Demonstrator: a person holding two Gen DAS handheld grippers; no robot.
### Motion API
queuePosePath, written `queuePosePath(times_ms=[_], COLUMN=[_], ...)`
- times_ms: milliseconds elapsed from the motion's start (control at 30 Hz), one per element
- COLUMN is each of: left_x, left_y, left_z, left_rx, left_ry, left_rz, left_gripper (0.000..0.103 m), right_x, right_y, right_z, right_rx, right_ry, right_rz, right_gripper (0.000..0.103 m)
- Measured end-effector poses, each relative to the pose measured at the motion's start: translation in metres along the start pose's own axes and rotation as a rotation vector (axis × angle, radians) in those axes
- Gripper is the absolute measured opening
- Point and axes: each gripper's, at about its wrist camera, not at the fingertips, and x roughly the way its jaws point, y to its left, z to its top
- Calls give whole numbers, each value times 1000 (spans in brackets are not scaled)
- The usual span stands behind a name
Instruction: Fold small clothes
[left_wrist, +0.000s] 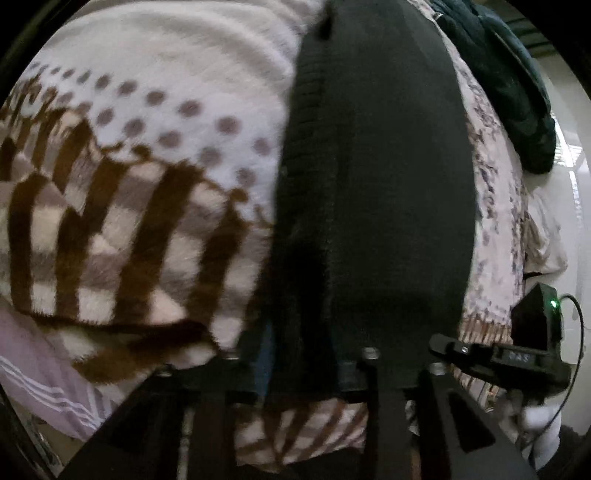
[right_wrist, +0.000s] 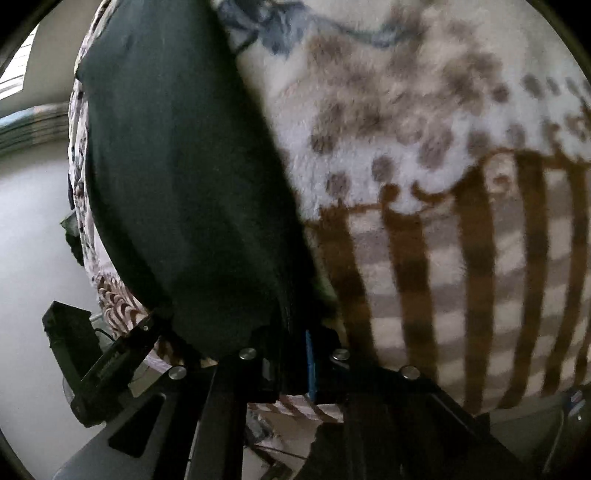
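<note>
Over patterned blanket (left_wrist: 129, 166), both grippers' fingers (right_wrist: 309, 363) pinch black garment (left_wrist: 376, 184)

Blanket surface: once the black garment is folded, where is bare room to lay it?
Free: the dotted white stretch of blanket left of the black garment. Crowded: far right, where a dark teal clothes heap sits. Both grippers grip the garment's near edge.

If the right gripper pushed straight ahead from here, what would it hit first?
The black garment: the right gripper appears already shut on its near edge. Past it lies the fleece blanket, though depth is unclear.
</note>
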Motion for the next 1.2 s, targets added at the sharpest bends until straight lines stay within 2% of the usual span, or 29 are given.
queuePosePath(times_ms=[67,100,133,200,333,433,467,500,533,633,733,933,1067,1133,1200], left_x=[0,5,10,25,31,32,30,26,23,8,-15,-73,-107,-117,-122], left_y=[-1,1,3,7,-4,-14,-14,-17,-20,-26,-39,-68,-91,-99,-96], left_z=[2,3,4,8,12,9,10,8,7,6,6,26,74,112,148], left_rx=[2,-2,-10,-35,-35,-22,-21,-18,-13,-48,-15,39,43,38,20], left_ry=[-10,-12,-11,-7,-22,-59,-69,-84,-90,-115,-156,-275,-358,-392,-403], left_rz=[-51,-83,-96,-117,-145,-168,-182,-198,-172,-198,-208,-270,-360,-402,-441], left_gripper=[65,69,70,73,85,84,72,54,11,13,13,12,12,12,12], right_x=[0,-3,-2,-3,5,8,9,10,4,-5,-26,-84,-127,-147,-162], right_y=[6,5,9,3,-3,-5,-3,-2,-9,3,18,65,103,128,151], right_z=[5,8,10,13,20,19,18,16,19,14,6,-3,17,39,75], right_rx=[-16,-26,-33,-21,-5,17,26,38,39,13,-51,-159,-200,-218,-226], right_ry=[12,7,-5,-15,-15,-50,-65,-79,-78,-103,-130,-227,-297,-336,-374], right_rz=[2,11,22,65,108,182,198,206,215,222,216,275,317,334,350], right_gripper=[15,25,43,57,59,61,59,39,10,10,10,10,9,9,9])
